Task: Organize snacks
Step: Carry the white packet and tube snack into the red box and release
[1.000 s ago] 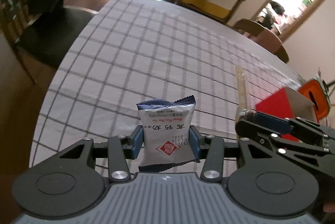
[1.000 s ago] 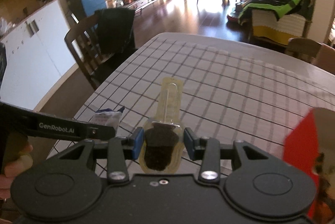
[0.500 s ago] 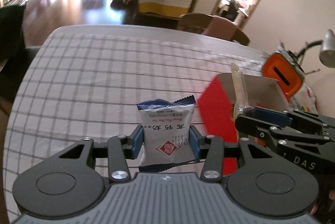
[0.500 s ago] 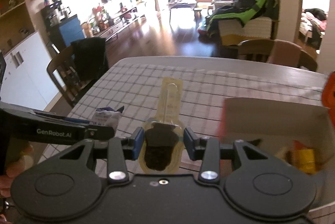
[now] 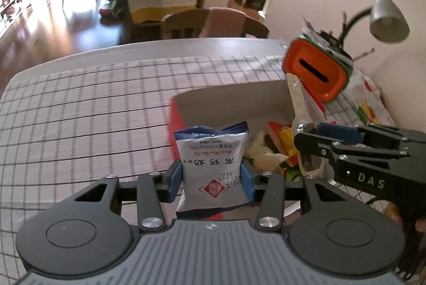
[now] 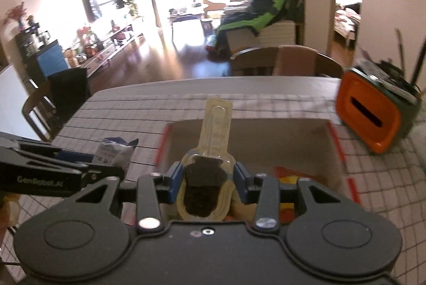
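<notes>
Both snacks are held up over the worktop [image 5: 80, 104] at the open cardboard box [image 6: 250, 133], apparently so each can be dropped in among the wrappers already lying there. The left tool [image 5: 211, 178] is closed on the white milk-candy packet [image 5: 213, 168], pinched by its sides at the box's near-left corner. The right tool [image 6: 209, 180] clamps the clear spoon-shaped snack pack [image 6: 210, 165] above the box's near edge.

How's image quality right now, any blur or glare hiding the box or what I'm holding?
Left wrist view: held white snack packet sharp, red box edge motion-smeared, windows blown out. Right wrist view: softer overall; dark snack in clear spoon-shaped pack readable, box contents partly hidden behind it, orange container blurred, strong window glare behind.
</notes>
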